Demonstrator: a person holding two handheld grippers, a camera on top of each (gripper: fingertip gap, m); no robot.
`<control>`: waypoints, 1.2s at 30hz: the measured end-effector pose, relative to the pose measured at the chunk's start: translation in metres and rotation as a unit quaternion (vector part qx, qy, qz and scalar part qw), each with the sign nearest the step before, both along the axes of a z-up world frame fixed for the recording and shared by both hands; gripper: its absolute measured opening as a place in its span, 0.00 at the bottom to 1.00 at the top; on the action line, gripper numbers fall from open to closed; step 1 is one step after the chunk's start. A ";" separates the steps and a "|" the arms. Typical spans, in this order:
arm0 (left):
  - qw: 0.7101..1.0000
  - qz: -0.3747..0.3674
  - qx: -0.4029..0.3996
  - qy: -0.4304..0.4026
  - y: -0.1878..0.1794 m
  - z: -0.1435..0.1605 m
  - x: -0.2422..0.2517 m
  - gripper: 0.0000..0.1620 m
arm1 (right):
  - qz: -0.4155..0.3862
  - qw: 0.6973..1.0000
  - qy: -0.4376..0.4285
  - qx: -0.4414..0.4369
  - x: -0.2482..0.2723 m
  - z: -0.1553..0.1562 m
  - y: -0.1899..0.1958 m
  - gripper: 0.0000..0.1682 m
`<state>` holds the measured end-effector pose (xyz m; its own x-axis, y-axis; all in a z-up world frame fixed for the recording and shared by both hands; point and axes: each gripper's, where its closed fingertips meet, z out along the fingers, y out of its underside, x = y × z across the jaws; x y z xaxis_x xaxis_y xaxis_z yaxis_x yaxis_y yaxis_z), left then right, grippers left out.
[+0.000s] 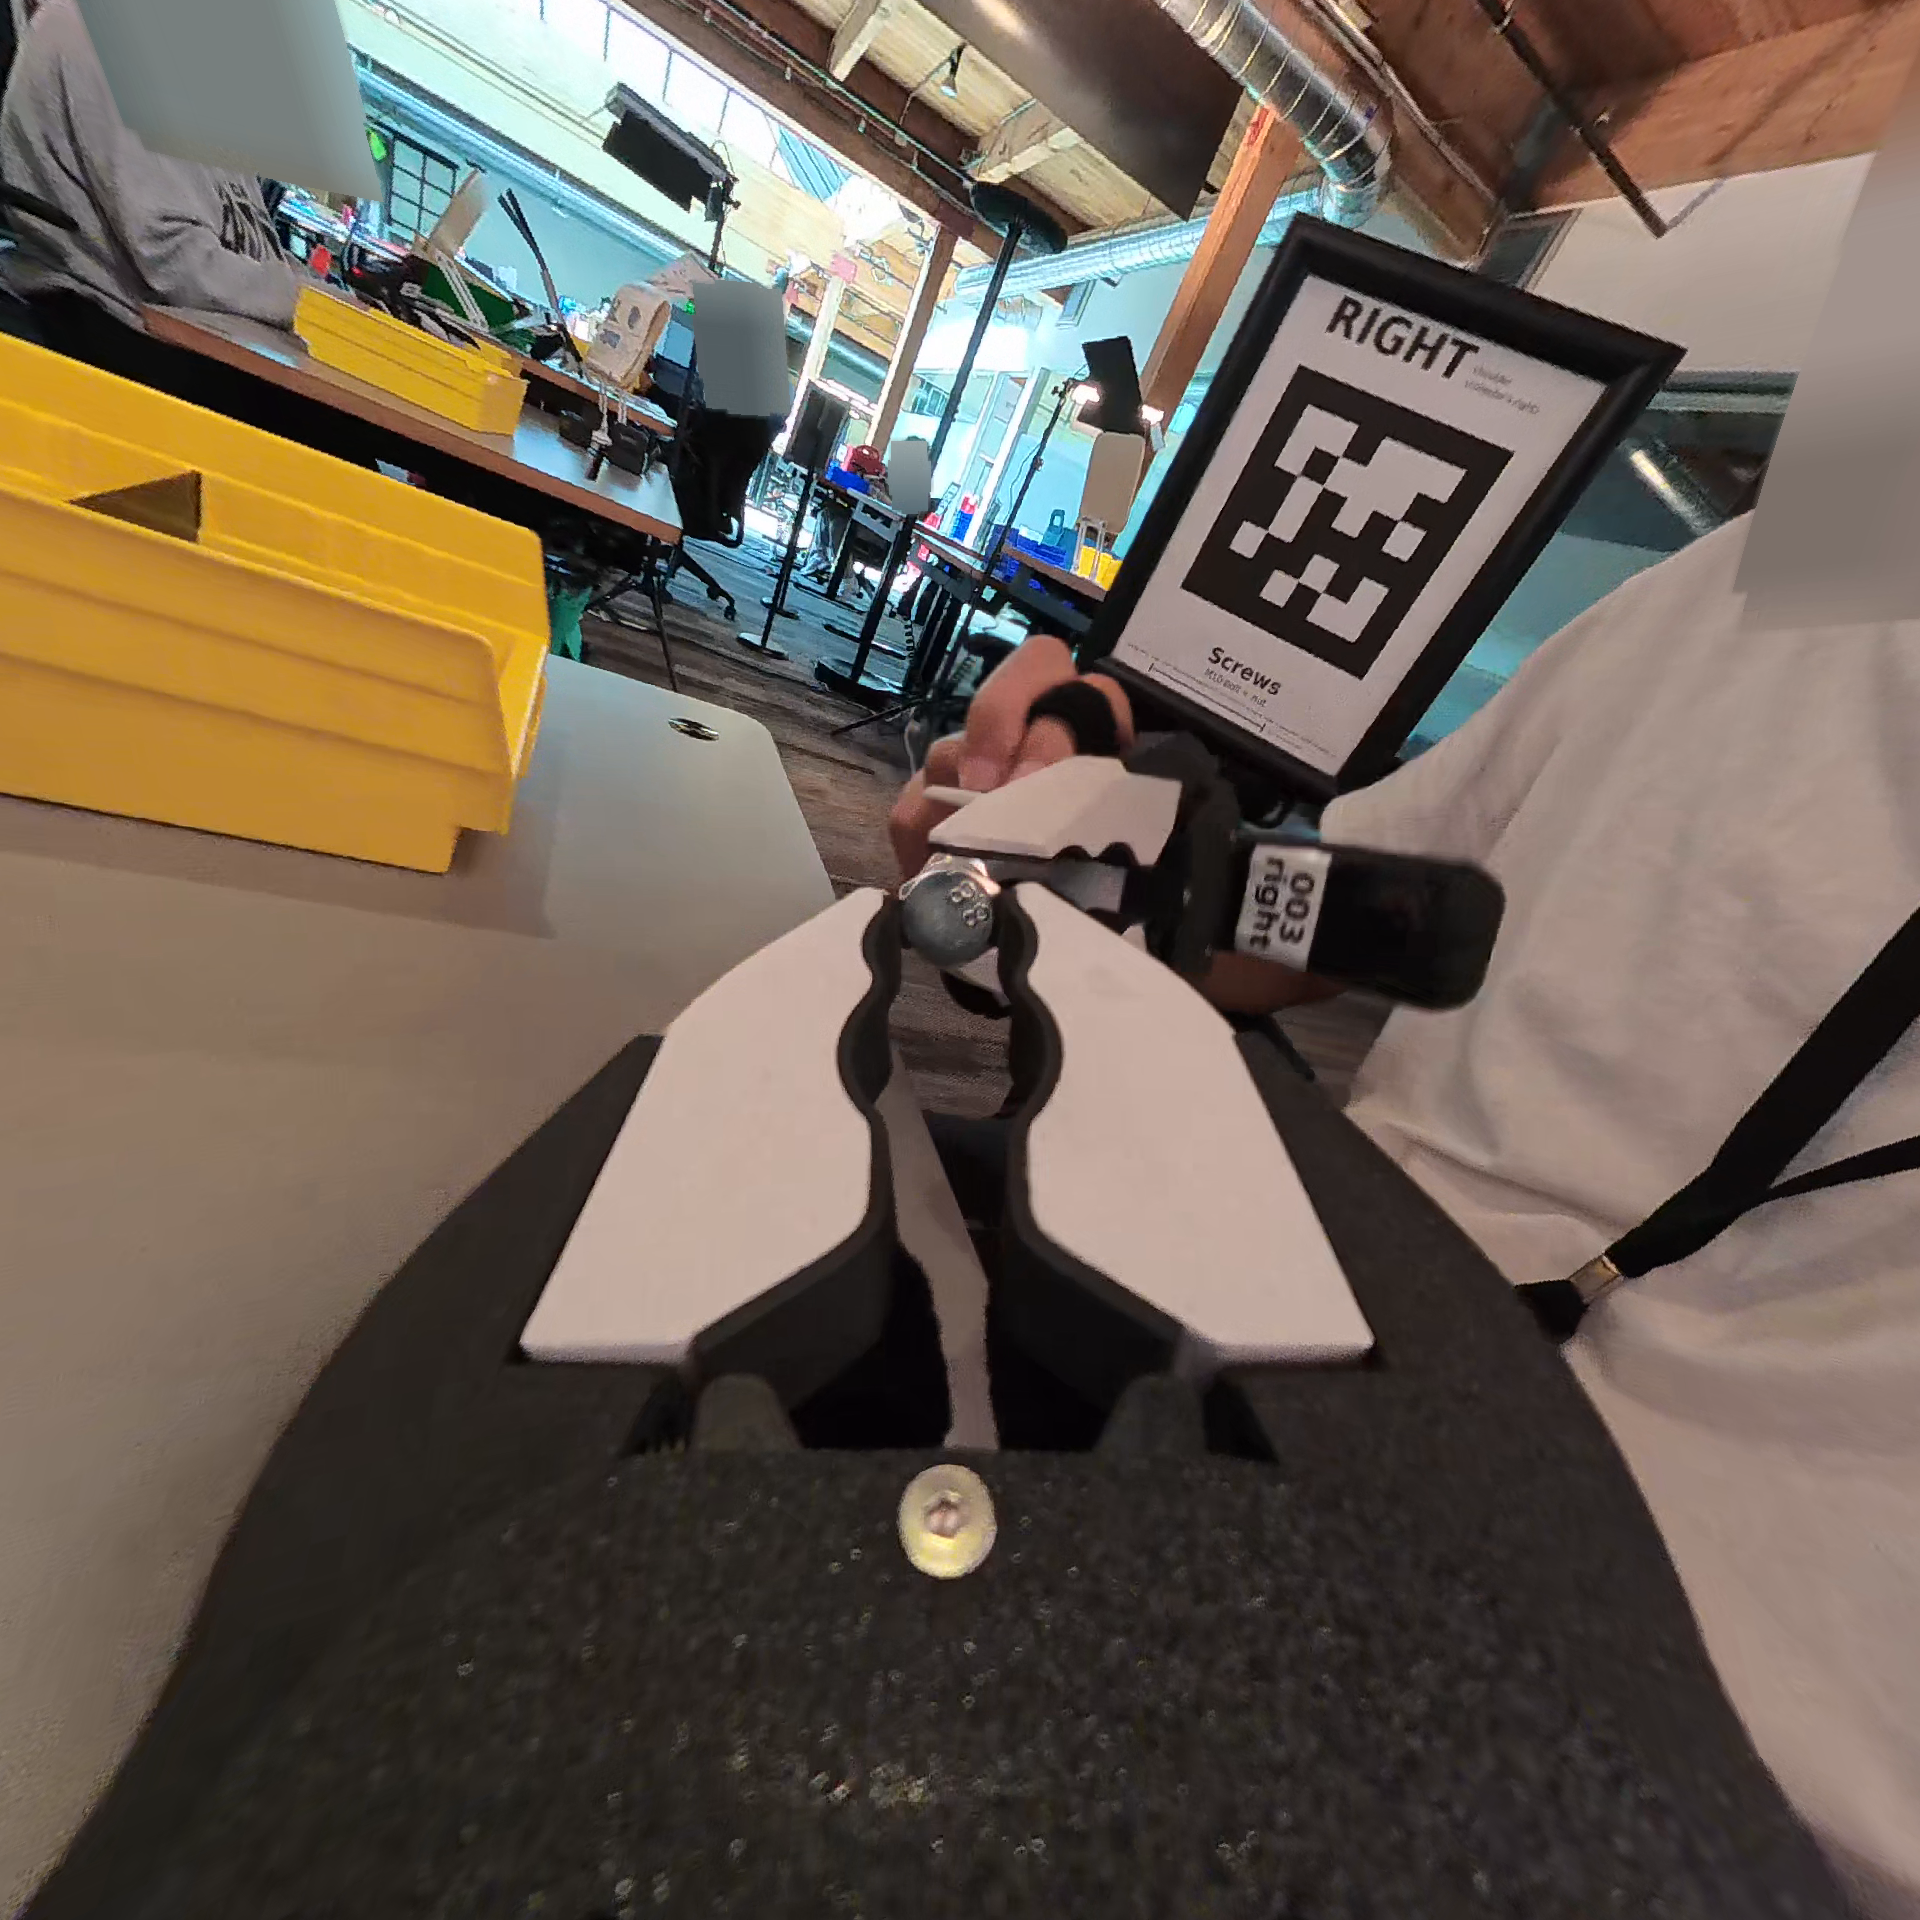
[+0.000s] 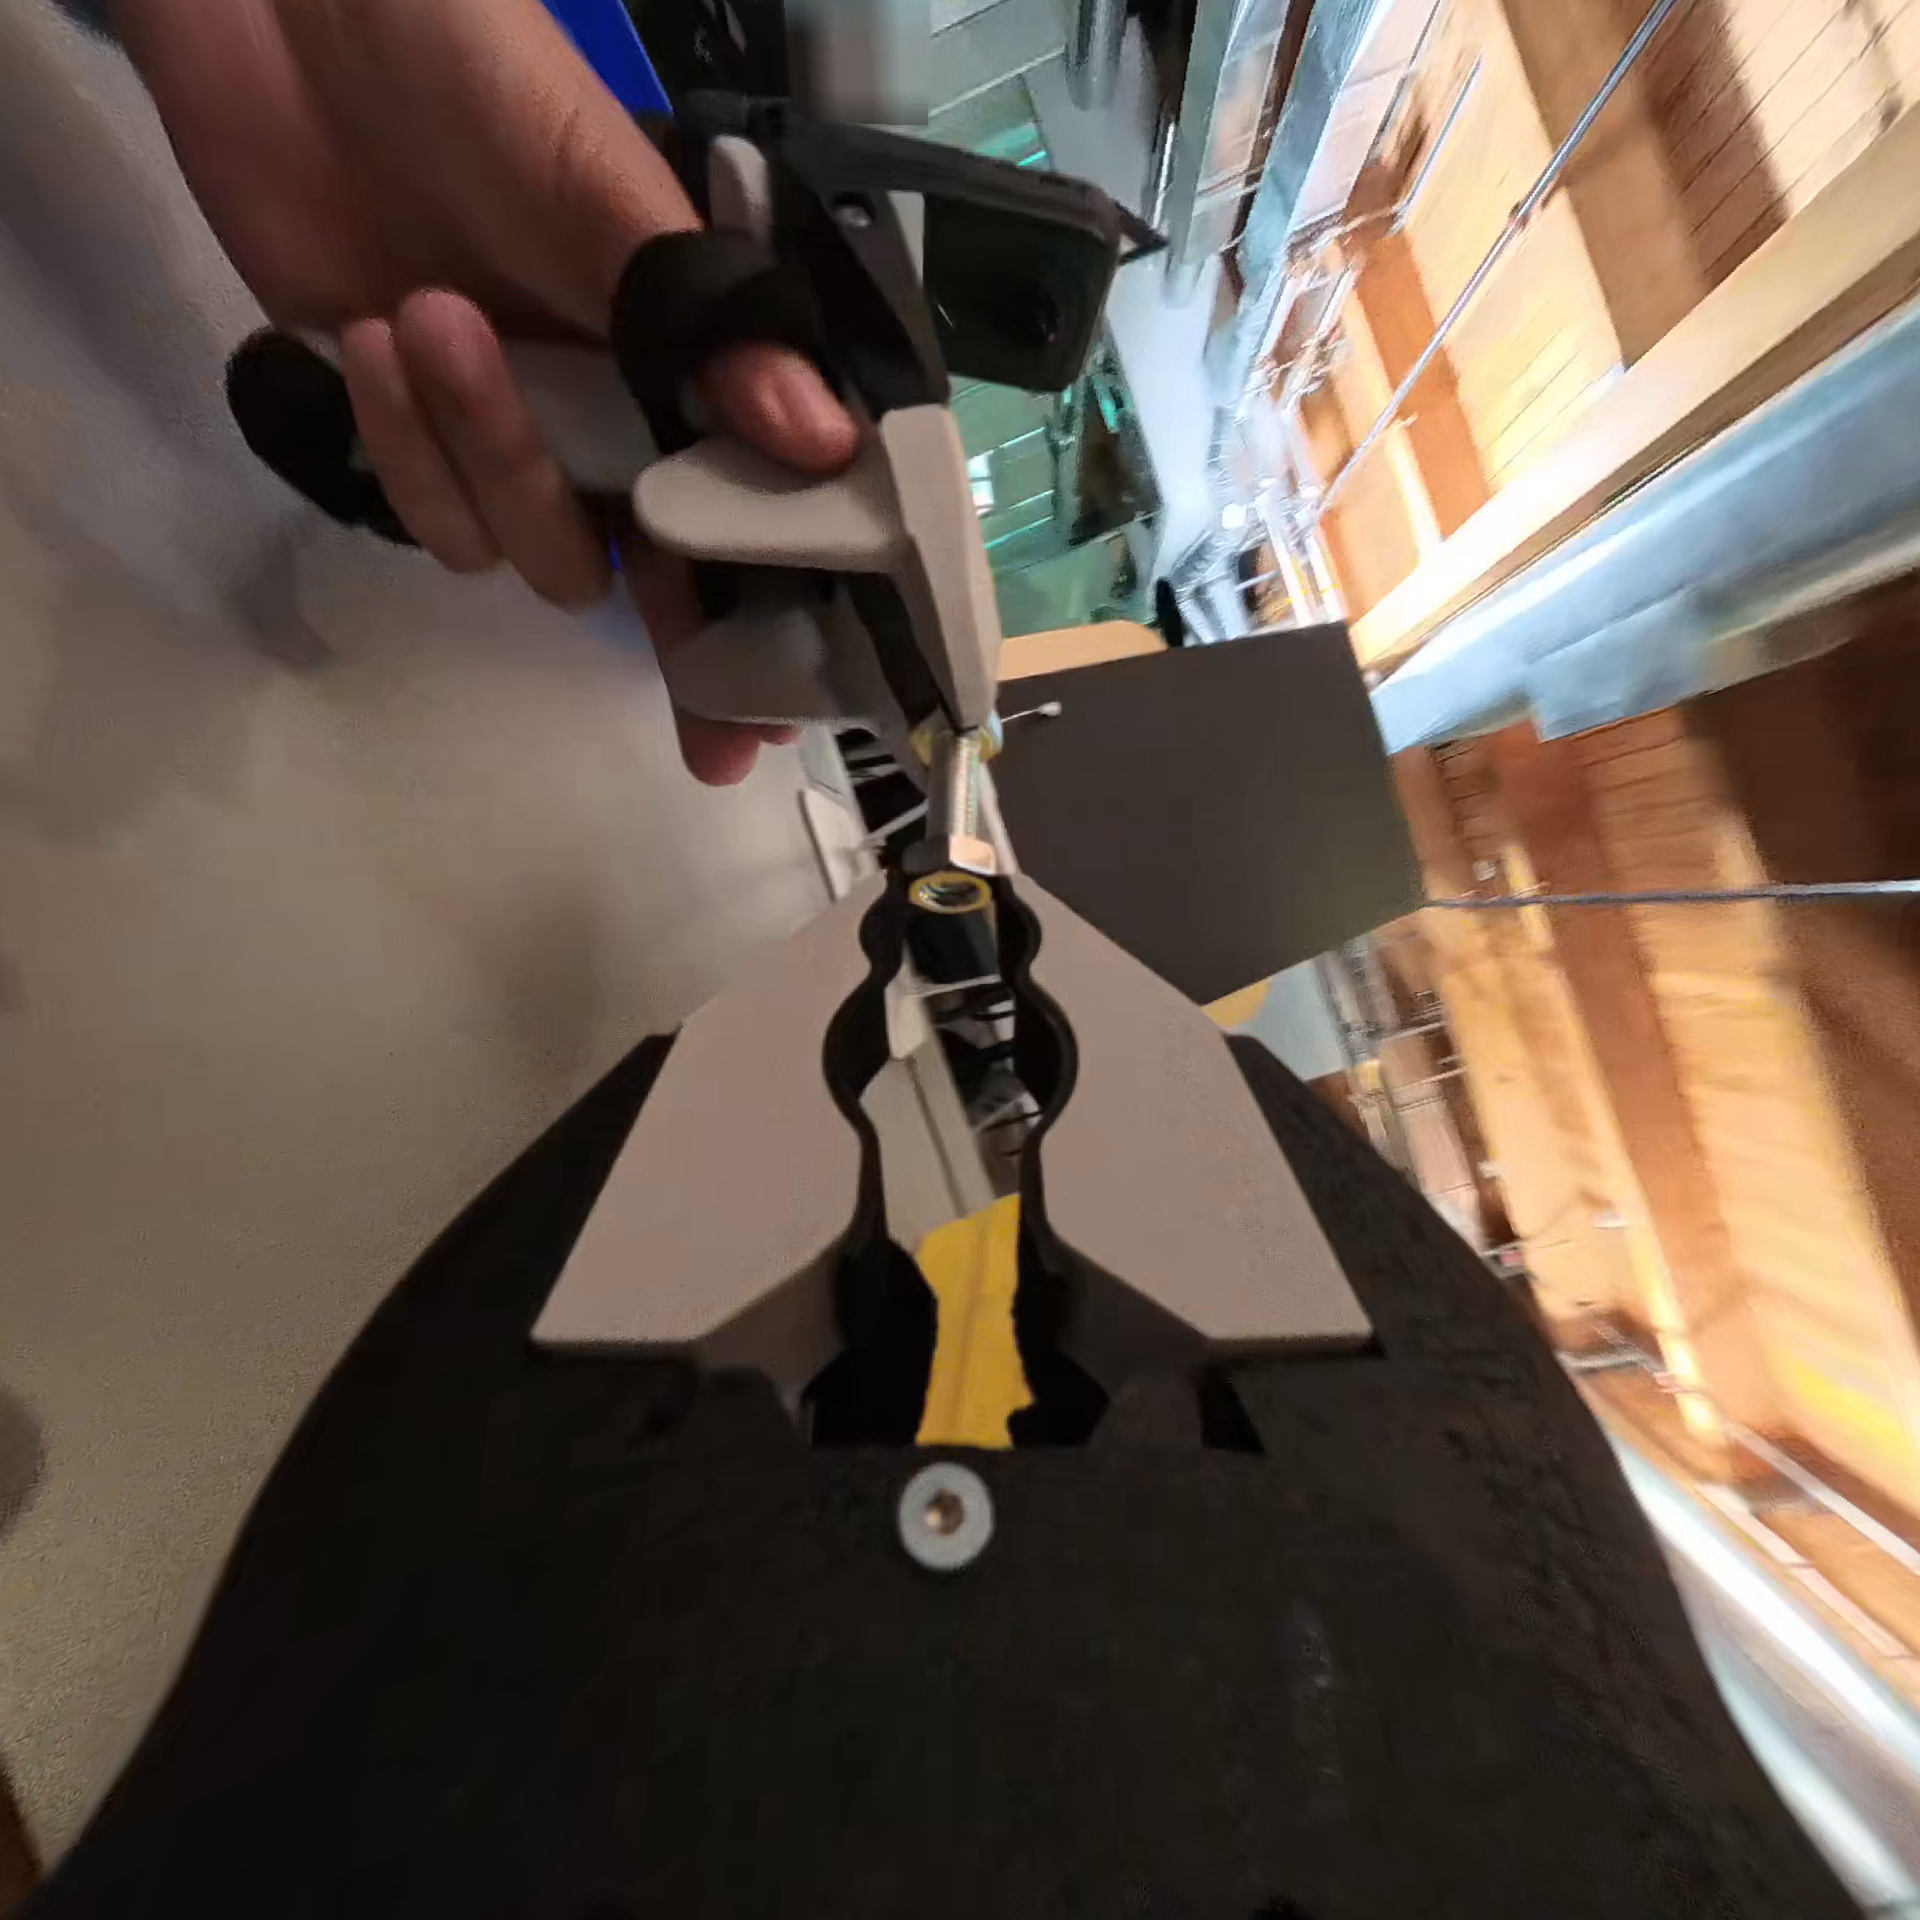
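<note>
- Bolt: silver metal hex-head bolt [image 1: 943,914], domed shiny head w/ stamped marks, sits at the tips of the left gripper [image 1: 943,920]; its white flat-faced fingers [image 1: 764,1122] w/ black wavy rubber inner edges are clenched on the head
- Right gripper [image 2: 951,894] in its own view: same white wedge fingers [image 2: 727,1164] w/ scalloped black lining, closed round a small nut [image 2: 943,891] w/ brass-yellow rim and dark threaded bore; nut faces the bolt's threaded shank [image 2: 961,784], just beside its end, can't tell if touching
- In right wrist view the left gripper [image 2: 971,717] comes down from above, pinching the bolt's far end; a hand [image 2: 436,312] w/ black fabric finger loops wraps its grey handle
- In left wrist view the right gripper [image 1: 966,847] lies crosswise just behind the bolt head, black body w/ a white label band, held by a hand [image 1: 997,717]
- Both gripper bases: black grainy foam-like plate, one round metal screw in the middle
- Yellow moulded plastic bins [image 1: 260,644] stacked on a smooth pale-grey tabletop [image 1: 260,1091], left of the grippers, well apart from them
- Black-framed white sign w/ a black-and-white square marker [image 1: 1361,509] stands behind right gripper
- Person in white shirt [image 1: 1662,987] w/ black strap at right
- Right view background tilted, blurred: wooden beams, metal duct
</note>
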<state>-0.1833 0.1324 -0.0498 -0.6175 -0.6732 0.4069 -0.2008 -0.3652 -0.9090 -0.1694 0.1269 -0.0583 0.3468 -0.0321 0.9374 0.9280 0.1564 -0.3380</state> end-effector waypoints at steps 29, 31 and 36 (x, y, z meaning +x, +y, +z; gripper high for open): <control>0.958 0.192 0.199 -0.078 0.021 0.003 -0.058 0.11 | 0.356 0.203 0.700 -0.585 -0.063 -0.003 0.026 0.10; 0.960 0.190 0.192 -0.075 0.021 0.002 -0.057 0.11 | 0.357 0.238 0.696 -0.576 -0.062 -0.003 0.026 0.10; 0.975 0.163 0.138 -0.057 0.023 0.003 -0.051 0.11 | 0.342 0.506 0.617 -0.496 -0.055 -0.003 0.026 0.10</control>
